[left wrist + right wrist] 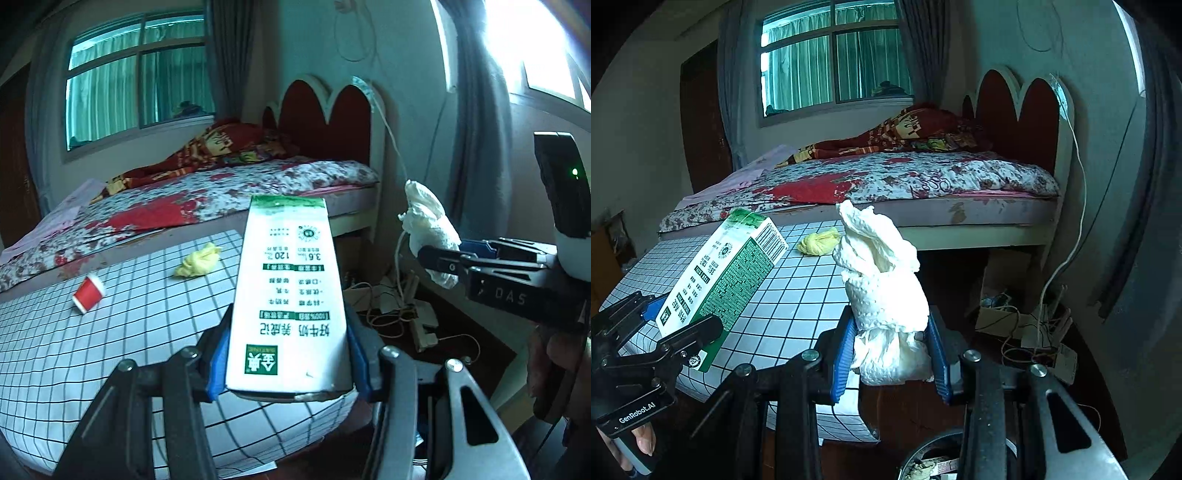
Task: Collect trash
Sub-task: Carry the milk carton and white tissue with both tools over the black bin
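My left gripper is shut on a white and green milk carton, held upright above the checked table edge. The carton and left gripper also show at the left of the right wrist view. My right gripper is shut on a crumpled white paper towel; the towel and right gripper appear at the right of the left wrist view. On the checked cloth lie a red paper cup on its side and a yellow crumpled wad, the wad also in the right wrist view.
The checked table stands before a bed with a floral quilt and a red headboard. Cables and a power strip clutter the floor at the right. A round bin rim with scraps shows below the right gripper.
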{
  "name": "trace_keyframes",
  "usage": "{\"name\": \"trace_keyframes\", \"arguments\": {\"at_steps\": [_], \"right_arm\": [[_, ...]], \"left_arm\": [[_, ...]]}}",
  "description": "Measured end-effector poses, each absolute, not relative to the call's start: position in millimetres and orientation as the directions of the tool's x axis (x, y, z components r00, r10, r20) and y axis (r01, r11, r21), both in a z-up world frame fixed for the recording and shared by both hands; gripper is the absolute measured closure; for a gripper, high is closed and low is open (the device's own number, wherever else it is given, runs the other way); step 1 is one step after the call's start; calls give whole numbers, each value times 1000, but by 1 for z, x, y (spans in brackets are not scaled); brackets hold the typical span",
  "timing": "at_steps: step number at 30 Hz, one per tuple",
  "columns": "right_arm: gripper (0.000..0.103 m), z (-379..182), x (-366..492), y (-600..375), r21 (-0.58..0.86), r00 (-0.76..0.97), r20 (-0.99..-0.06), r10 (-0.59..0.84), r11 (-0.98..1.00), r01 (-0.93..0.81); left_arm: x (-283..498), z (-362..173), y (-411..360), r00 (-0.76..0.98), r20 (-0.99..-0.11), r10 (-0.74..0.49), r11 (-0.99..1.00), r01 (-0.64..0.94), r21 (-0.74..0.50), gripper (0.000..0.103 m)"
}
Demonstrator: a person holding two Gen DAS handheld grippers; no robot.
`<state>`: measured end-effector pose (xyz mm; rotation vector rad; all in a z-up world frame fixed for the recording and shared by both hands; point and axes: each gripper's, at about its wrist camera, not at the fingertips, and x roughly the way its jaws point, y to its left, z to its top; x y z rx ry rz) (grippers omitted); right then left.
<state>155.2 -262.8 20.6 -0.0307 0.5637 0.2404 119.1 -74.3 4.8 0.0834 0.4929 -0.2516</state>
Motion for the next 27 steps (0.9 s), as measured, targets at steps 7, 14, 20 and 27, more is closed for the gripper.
{"name": "trace_keyframes", "arguments": {"at_steps": [7, 14, 20, 27], "right_arm": [[64, 11, 141, -293, 30, 818, -550, 171, 982, -185], [64, -7, 130, -319, 25, 808, -576, 125, 991, -135], [64, -23, 119, -344, 34, 796, -598, 100, 994, -100], [64, -43, 108, -363, 45, 778, -622, 91, 996, -80]], "left_arm": [[116, -7, -107, 821, -496, -283, 944, 331, 9, 49], [112, -24, -134, 780, -530, -333, 920, 391, -3, 49], [106, -39, -155, 743, -560, -366, 899, 438, -5, 49], [104, -59, -178, 702, -598, -387, 879, 478, -8, 49]]}}
